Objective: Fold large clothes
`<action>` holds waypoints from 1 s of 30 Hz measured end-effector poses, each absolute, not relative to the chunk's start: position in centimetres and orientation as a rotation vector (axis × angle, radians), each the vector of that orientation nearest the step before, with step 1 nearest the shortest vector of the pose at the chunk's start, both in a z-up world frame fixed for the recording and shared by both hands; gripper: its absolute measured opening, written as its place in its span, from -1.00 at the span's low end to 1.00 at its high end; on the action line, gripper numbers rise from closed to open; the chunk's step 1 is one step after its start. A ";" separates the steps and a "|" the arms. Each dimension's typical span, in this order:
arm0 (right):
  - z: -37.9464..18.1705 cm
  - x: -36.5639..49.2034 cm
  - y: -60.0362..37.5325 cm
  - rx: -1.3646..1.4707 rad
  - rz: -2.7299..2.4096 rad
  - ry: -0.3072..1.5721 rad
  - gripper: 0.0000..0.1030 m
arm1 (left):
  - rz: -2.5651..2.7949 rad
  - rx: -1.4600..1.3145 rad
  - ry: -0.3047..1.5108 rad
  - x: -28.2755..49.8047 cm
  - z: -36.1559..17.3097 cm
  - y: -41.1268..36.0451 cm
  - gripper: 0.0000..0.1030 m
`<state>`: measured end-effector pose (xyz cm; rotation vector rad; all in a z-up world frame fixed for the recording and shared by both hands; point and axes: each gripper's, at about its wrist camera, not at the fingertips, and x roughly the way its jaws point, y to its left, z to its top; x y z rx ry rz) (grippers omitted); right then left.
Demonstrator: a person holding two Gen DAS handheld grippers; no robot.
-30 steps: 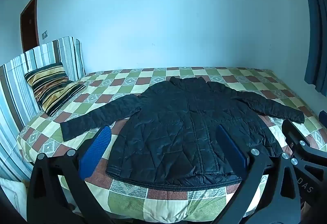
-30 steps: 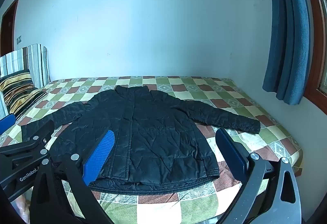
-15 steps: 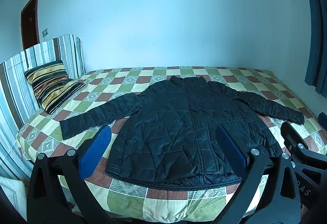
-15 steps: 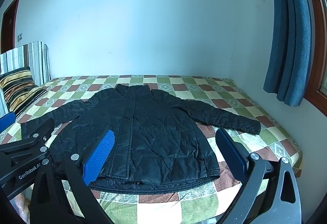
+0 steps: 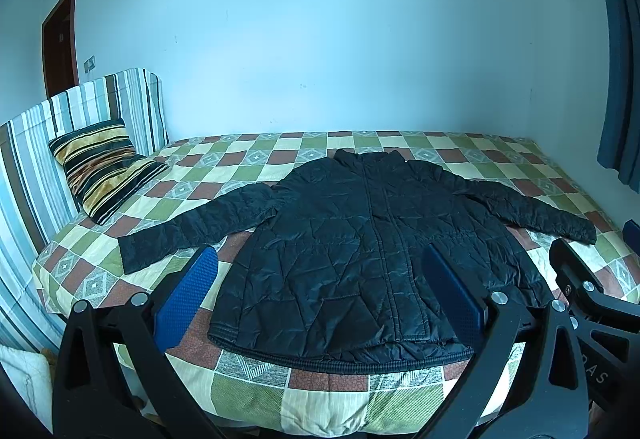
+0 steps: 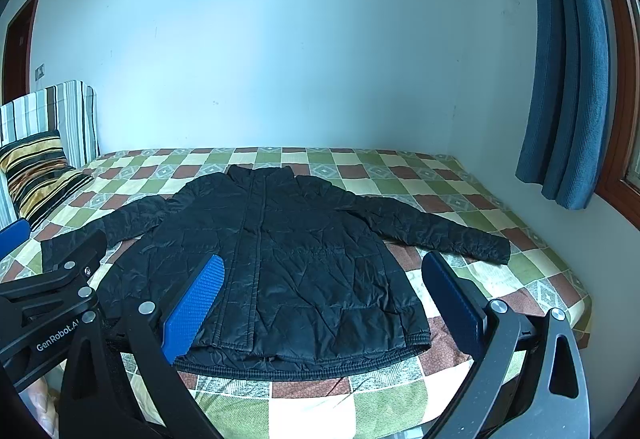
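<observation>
The black quilted jacket [image 5: 360,251] lies flat and face up on the bed [image 5: 256,391], collar toward the far wall, hem along the near edge, both sleeves spread out to the sides. The left sleeve [image 5: 192,223] ends near the left side of the bed; the right sleeve [image 6: 440,227] reaches toward the right side, its cuff well short of the edge.

The left tool [image 5: 320,295] and the right tool [image 6: 320,299] both hang in front of the near edge of the bed with their 2 blue pads spread wide, pinching nothing and clear of the cloth.

The likely trouble is the fabric: it looks slick and puffy, so a shallow pinch on a cuff or hem could slip, or catch only the top layer and leave the back panel behind. The hem sits close to the near edge, so a tug toward the person could drag the whole jacket off the mattress. The 2 tools hang close side by side, and could knock together if both reach for the middle.

Room is generous on the far half of the bed and to the right. A striped pillow [image 5: 104,167] lies at the far left, just beyond the left cuff, and a blue curtain [image 6: 560,79] hangs above the far right corner.
</observation>
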<state>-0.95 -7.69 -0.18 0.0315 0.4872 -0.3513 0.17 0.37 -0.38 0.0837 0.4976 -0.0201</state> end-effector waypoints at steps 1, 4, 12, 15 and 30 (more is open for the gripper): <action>-0.2 -0.9 -7.7 0.031 -0.352 0.487 0.91 | -0.020 0.084 0.497 0.2 -0.3 0.4 0.96; -0.2 -1.0 -7.6 0.030 -0.352 0.486 0.91 | -0.021 0.081 0.499 0.1 -0.3 0.4 0.96; -0.2 -1.0 -7.7 0.029 -0.351 0.487 0.91 | -0.021 0.080 0.500 0.1 -0.4 0.5 0.96; -0.2 -1.0 -7.7 0.028 -0.352 0.486 0.91 | -0.021 0.080 0.500 0.1 -0.3 0.6 0.96; -0.1 -1.0 -7.5 0.029 -0.350 0.489 0.91 | -0.019 0.079 0.501 0.1 -0.5 1.0 0.96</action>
